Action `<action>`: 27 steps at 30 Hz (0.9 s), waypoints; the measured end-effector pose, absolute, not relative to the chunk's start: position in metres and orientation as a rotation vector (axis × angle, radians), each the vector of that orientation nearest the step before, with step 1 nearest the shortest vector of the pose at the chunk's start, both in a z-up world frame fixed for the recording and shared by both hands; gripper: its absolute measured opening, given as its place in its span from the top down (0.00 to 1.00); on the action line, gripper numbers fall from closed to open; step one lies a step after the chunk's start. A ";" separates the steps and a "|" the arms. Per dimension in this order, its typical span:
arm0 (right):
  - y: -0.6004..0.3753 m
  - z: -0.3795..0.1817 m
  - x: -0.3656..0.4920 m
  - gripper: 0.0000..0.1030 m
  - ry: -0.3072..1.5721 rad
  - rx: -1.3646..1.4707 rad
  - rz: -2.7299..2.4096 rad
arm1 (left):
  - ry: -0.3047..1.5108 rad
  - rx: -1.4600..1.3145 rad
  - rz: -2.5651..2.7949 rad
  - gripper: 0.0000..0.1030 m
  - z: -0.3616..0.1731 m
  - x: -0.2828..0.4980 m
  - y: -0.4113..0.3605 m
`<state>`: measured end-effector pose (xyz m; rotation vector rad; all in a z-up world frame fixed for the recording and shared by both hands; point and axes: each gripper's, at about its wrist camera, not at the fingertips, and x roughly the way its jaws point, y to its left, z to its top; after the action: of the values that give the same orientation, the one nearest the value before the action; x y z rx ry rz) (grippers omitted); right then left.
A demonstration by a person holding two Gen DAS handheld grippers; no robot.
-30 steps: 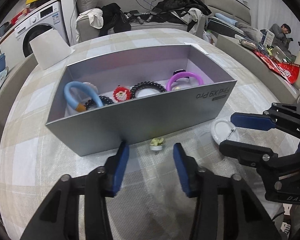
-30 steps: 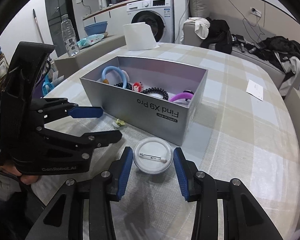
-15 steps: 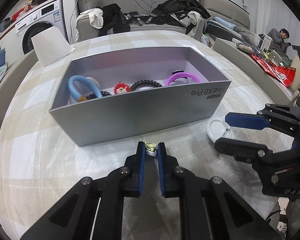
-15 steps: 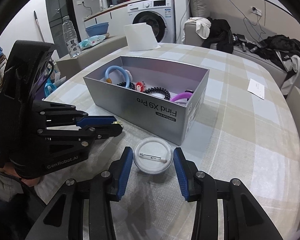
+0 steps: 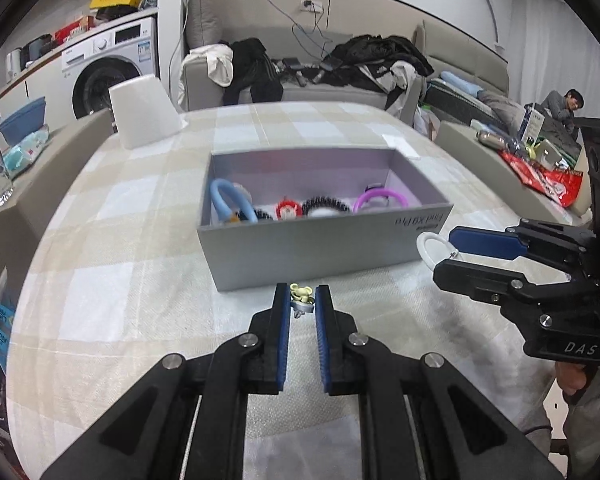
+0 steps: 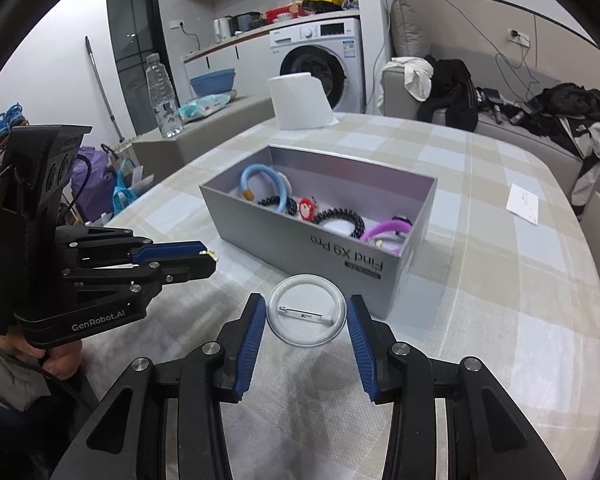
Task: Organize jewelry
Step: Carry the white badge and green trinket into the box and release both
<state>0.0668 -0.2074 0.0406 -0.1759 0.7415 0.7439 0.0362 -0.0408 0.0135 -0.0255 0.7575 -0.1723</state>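
Note:
My left gripper [image 5: 302, 300] is shut on a small yellow-green charm [image 5: 301, 293], held just above the checked tablecloth in front of the grey box [image 5: 320, 248]. From the right wrist view that left gripper [image 6: 209, 259] hovers left of the box [image 6: 300, 240], with the charm [image 6: 211, 255] peeking out at its tips. My right gripper [image 6: 306, 320] is shut on a round white pin badge [image 6: 307, 310], pin side up, near the box's front corner. In the box lie a blue ring [image 6: 260, 184], black spiral hair ties [image 6: 340, 218], a red charm [image 6: 306, 208] and a purple ring [image 6: 384, 230].
A white paper roll [image 6: 300, 98] stands at the table's far edge and a paper slip [image 6: 524, 204] lies to the right. A water bottle [image 6: 162, 96] stands on the side ledge. A sofa with clothes [image 5: 340, 64] is behind the table, where a person [image 5: 568, 104] sits far right.
The left gripper closed on the charm and lifted it off the cloth, drawing back from the box. The right gripper kept its hold on the badge and barely moved.

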 end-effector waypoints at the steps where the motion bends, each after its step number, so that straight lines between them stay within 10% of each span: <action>1: -0.208 0.044 0.067 0.60 0.731 -0.165 0.745 | 0.743 -0.024 -0.171 0.92 0.017 0.036 -0.041; 27: -0.184 0.047 0.141 0.60 0.757 -0.086 0.645 | 0.736 -0.027 -0.089 0.92 0.014 0.098 -0.028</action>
<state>0.1408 -0.1838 0.0474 -0.0857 0.7567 0.6450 0.0980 -0.0278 0.0136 -0.0268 0.7355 -0.0887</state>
